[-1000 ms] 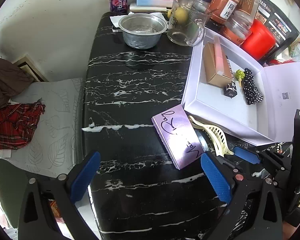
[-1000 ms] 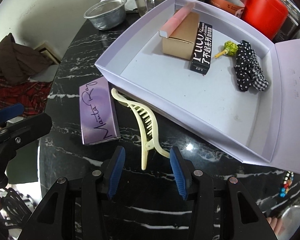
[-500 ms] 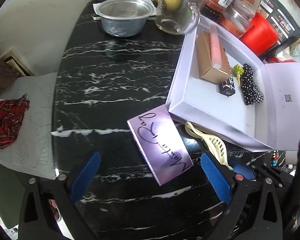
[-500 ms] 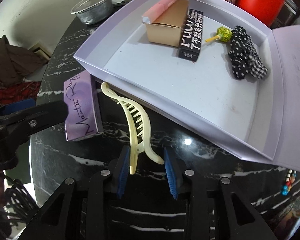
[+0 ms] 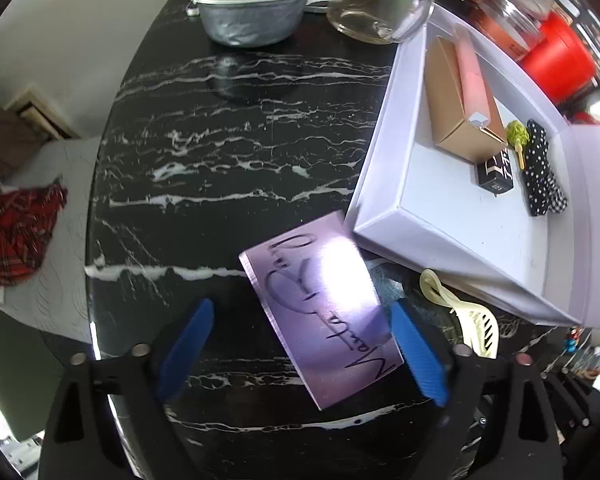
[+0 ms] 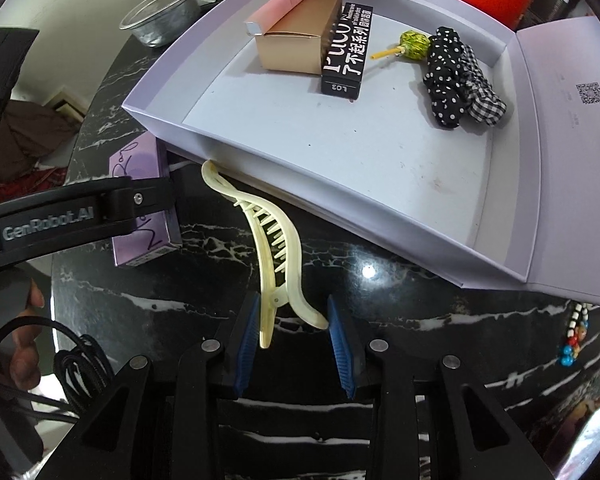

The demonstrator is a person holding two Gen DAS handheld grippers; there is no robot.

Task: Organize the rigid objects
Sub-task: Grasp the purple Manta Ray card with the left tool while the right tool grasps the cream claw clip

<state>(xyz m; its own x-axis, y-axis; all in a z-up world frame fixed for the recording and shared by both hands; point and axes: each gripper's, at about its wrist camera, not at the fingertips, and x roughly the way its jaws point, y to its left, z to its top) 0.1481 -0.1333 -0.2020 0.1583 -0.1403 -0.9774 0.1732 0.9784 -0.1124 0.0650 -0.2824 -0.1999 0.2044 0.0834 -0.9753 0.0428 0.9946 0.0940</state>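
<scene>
A flat purple box (image 5: 320,312) with black handwriting lies on the black marble table (image 5: 228,152), beside the open white tray box (image 5: 452,208). My left gripper (image 5: 300,312) points down over it. Its jaws are closing with the purple box between them. The right pad is close to the box's edge and the left pad stands apart from it. A cream hair clip (image 6: 274,236) lies against the tray's (image 6: 380,152) front wall. My right gripper (image 6: 293,304) is shut on the clip's two handle ends.
The tray holds a tan carton (image 6: 300,36), a pink box, a black box (image 6: 346,52), a green lollipop (image 6: 414,44) and dotted scrunchies (image 6: 448,76). A metal bowl (image 5: 252,4), a glass mug (image 5: 380,4), jars and a red container (image 5: 556,60) stand at the back. A bead bracelet (image 6: 576,336) lies right.
My left gripper sank and moved over the purple box, and its jaws narrowed. My right gripper moved in on the clip's handles and closed onto them.
</scene>
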